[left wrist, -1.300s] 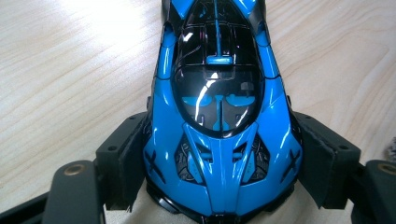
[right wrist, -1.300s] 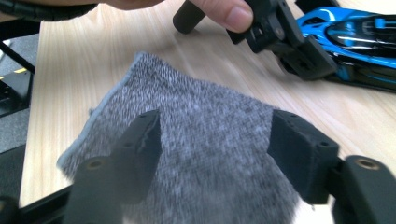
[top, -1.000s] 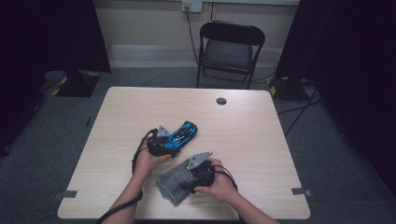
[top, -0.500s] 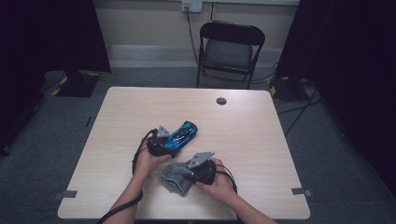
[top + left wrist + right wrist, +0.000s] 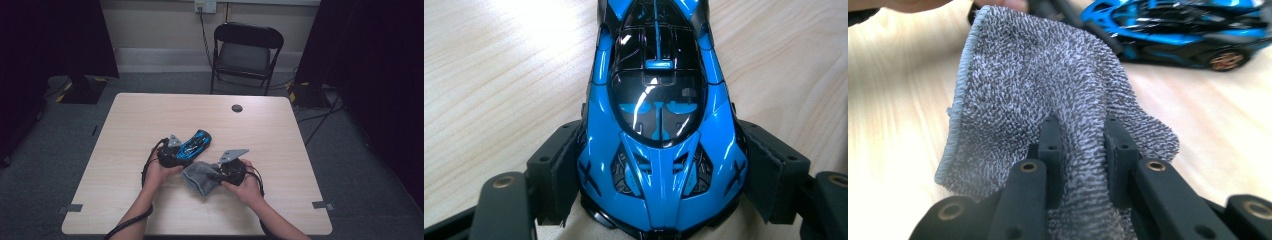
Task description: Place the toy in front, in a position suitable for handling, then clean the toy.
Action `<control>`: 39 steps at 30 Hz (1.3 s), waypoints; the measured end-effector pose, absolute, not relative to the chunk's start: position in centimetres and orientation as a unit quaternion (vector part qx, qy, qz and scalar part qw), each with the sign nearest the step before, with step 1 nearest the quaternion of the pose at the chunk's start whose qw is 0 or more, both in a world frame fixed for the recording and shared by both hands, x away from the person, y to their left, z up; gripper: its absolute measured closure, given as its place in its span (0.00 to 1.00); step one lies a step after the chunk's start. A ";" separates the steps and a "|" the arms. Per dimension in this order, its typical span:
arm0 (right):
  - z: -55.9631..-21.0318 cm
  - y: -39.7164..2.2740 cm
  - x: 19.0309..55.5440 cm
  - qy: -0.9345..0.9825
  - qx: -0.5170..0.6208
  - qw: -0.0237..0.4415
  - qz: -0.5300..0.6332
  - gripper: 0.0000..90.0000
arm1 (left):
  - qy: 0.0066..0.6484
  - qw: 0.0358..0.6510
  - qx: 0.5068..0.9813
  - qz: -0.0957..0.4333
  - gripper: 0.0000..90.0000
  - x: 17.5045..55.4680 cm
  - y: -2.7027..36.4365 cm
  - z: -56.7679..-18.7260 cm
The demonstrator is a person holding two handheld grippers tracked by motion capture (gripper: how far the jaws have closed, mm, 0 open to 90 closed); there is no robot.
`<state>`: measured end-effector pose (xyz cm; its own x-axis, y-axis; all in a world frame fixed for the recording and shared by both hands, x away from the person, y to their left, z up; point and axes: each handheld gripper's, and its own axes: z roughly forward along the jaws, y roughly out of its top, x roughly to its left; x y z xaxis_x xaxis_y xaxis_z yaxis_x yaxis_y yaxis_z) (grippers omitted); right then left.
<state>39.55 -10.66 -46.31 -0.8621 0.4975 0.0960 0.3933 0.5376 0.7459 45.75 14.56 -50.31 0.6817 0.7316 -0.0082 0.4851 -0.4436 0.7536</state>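
A blue and black toy car (image 5: pixel 196 142) lies on the light wood table (image 5: pixel 150 115), left of centre. My left gripper (image 5: pixel 181 152) is shut on the car's tail end. In the left gripper view both pads press the car (image 5: pixel 659 115) at its sides. A grey terry cloth (image 5: pixel 199 178) hangs bunched just right of that hand. My right gripper (image 5: pixel 214 176) is shut on it; its jaws have just been closing, with a fold of the cloth (image 5: pixel 1038 85) pinched between them. Beyond the cloth lies the car (image 5: pixel 1173 30).
A small black round disc (image 5: pixel 237 108) sits near the table's far edge. A black folding chair (image 5: pixel 247 50) stands behind the table. Cables run on the floor at the right. Both forearms come in over the near edge.
My right gripper has closed on the grey cloth and lifted it a little off the table, bunching it up. My left gripper and the car have stayed put.
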 end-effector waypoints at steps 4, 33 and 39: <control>-45.7 -11.5 40.4 0.867 0.273 0.060 0.413 0.83 | 0.363 0.379 0.836 0.160 0.29 45.8 14.6 -50.3; -42.8 -9.5 47.4 0.847 0.336 0.111 0.397 0.82 | 0.363 0.378 0.836 0.163 0.29 45.7 14.6 -50.3; -43.8 -7.2 47.9 0.856 0.335 0.112 0.377 0.81 | 0.363 0.378 0.836 0.163 0.29 45.7 14.6 -50.3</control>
